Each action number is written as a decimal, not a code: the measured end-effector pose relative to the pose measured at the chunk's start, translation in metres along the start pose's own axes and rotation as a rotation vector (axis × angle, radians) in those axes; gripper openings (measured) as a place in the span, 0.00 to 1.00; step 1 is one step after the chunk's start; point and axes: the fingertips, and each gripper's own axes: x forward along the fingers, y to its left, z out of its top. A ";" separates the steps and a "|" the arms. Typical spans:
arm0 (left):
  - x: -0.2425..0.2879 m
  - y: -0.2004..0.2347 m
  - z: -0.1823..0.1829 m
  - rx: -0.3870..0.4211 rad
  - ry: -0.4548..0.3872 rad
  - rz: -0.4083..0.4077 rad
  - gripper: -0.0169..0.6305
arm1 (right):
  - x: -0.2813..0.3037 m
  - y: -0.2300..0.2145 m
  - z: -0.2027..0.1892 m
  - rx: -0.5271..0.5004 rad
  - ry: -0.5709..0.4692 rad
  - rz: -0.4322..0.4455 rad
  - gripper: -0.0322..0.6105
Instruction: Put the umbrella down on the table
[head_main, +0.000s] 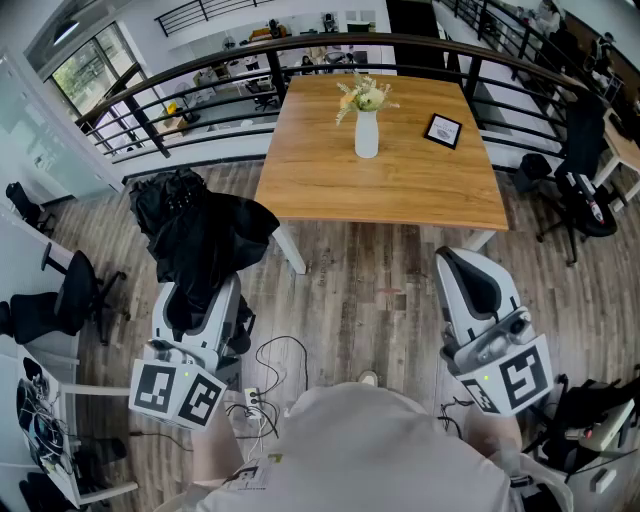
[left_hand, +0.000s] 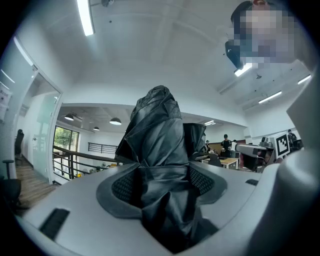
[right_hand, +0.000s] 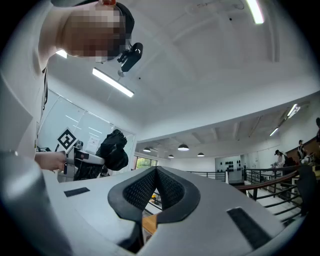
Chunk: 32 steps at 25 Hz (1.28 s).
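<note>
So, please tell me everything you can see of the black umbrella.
The umbrella is black and folded, its thin, slightly glossy fabric loose and crumpled. No handle or ribs show. The left tool is clamped on it, and the fabric bulges out past the jaws. It is held above the wooden floor, short of the table and not touching it.

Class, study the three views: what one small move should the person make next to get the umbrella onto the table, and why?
Probably carry the left gripper forward towards the wooden table. It is clamped on the black umbrella, which hangs over the floor, short of the table's near edge. The near-left wood is bare and well away from the vase.
</note>
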 end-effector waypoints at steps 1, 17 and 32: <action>0.000 -0.001 -0.001 0.000 0.002 0.002 0.46 | -0.002 -0.001 0.000 0.003 -0.003 0.003 0.09; 0.002 -0.015 -0.003 0.009 0.015 0.044 0.46 | -0.006 0.004 -0.010 0.022 -0.026 0.108 0.09; 0.064 -0.036 -0.046 0.007 0.048 -0.044 0.46 | 0.008 -0.020 -0.074 0.092 0.033 0.102 0.09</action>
